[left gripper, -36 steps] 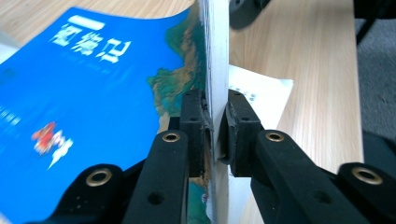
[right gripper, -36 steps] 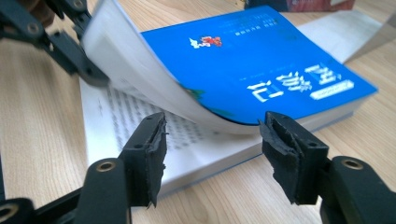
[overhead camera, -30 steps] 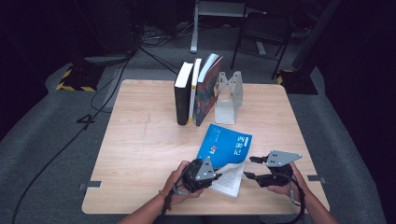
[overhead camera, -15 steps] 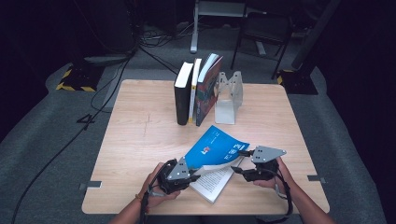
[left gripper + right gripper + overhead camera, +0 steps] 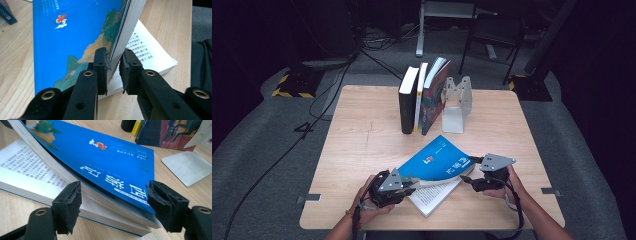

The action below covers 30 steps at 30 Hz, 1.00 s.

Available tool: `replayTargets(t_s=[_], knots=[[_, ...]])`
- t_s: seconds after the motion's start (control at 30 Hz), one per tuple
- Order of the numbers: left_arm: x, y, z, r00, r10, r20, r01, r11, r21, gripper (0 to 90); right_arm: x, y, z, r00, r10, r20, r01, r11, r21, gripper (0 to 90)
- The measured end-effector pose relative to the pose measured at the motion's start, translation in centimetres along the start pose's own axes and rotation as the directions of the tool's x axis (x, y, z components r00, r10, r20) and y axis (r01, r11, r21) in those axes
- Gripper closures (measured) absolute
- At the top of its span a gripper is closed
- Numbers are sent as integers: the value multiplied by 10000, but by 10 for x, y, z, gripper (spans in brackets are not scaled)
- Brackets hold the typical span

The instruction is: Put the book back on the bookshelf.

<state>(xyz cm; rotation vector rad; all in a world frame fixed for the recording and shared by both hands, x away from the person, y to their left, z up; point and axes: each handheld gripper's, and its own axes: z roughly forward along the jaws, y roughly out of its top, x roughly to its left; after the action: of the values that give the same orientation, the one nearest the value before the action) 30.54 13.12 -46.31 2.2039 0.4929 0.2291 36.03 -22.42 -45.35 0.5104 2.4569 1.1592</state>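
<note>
A: Surface? Room?

B: Pale wood counter point(image 5: 362, 145), dark room, grey carpet, cables on the floor behind. Three upright books point(image 5: 422, 95) lean by a metal bookend point(image 5: 457, 105) at the far edge.

A: Edges, free space?

B: The blue book point(image 5: 439, 162) lies near your edge, well apart from the row; bare wood stretches to its left and right.

A: Your hands?

B: Your left hand-held gripper point(image 5: 113, 65) lies low and level, its jaws straddling the lifted cover and top pages; they have just been opening, with a gap on the right pad point(image 5: 128, 68). Your right hand-held gripper point(image 5: 113, 195) stands released, jaws wide and just widened, beside the book's corner, pads clear.
</note>
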Motion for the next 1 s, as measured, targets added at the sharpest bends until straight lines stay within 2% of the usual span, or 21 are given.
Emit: replayTargets(t_s=[0.13,0.23,0.27,0.33,0.4,0.43,0.53,0.6,0.63,0.67,0.73,0.77,0.8,0.83,0.87,0.9,0.93,0.97,1.0], knots=[[4,-3,-3,9996,-298,17,298,9994,-163,754,1,-1,8,9988,-381,-304,391,9987,313,266],[7,-5,-5,9993,-373,-62,372,9991,-180,752,2,-2,13,9966,-800,-208,810,9952,550,274],[8,-6,-6,9992,-406,-48,405,9990,-200,748,2,-2,16,9958,-873,-276,887,9945,551,293],[11,-8,-8,9989,-430,-181,426,9989,-215,743,2,-4,21,9958,-914,-79,917,9940,593,356],[12,-9,-10,9984,-413,-387,405,9989,-223,731,2,-6,22,9961,-801,-357,814,9960,358,462],[12,-9,-11,9978,-414,-514,405,9990,-194,719,3,-7,22,9951,-927,-342,935,9954,207,514],[4,-4,-9,9915,-153,-1289,172,9998,135,629,7,-5,21,9936,-1092,-287,1092,9940,-11,600],[-3,1,-3,9895,70,-1442,-7,9991,434,506,8,-2,19,9930,-1168,-181,1168,9932,-37,626],[-7,3,1,9869,358,-1574,-264,9978,615,467,8,0,19,9934,-1136,-156,1136,9935,2,632],[-10,5,3,9856,345,-1656,-255,9981,561,423,10,2,18,9936,-1127,-108,1127,9936,-11,644],[-12,9,6,9831,411,-1785,-311,9978,580,402,12,3,18,9934,-1135,-152,1136,9935,6,662],[-14,13,9,9815,463,-1857,-374,9980,513,394,19,7,18,9895,-1405,-346,1409,9900,72,702],[-14,15,10,9798,478,-1942,-388,9980,498,397,23,9,18,9885,-1461,-393,1465,9892,90,711],[-14,16,12,9755,624,-2111,-495,9966,658,402,26,10,18,9873,-1531,-416,1536,9881,98,718],[-14,16,12,9755,624,-2111,-495,9966,658,466,26,10,18,9873,-1531,-416,1536,9881,98,718],[-14,16,12,9711,703,-2283,-552,9959,717,466,31,13,18,9846,-1677,-494,1687,9855,159,729],[-12,15,11,9687,656,-2394,-507,9964,678,547,34,14,19,9833,-1730,-558,1743,9845,183,735],[-9,14,9,9735,652,-2192,-534,9968,590,633,37,16,19,9812,-1820,-635,1837,9827,228,737],[-5,11,7,9778,705,-1975,-615,9968,514,656,38,17,19,9811,-1826,-641,1844,9826,227,733]])
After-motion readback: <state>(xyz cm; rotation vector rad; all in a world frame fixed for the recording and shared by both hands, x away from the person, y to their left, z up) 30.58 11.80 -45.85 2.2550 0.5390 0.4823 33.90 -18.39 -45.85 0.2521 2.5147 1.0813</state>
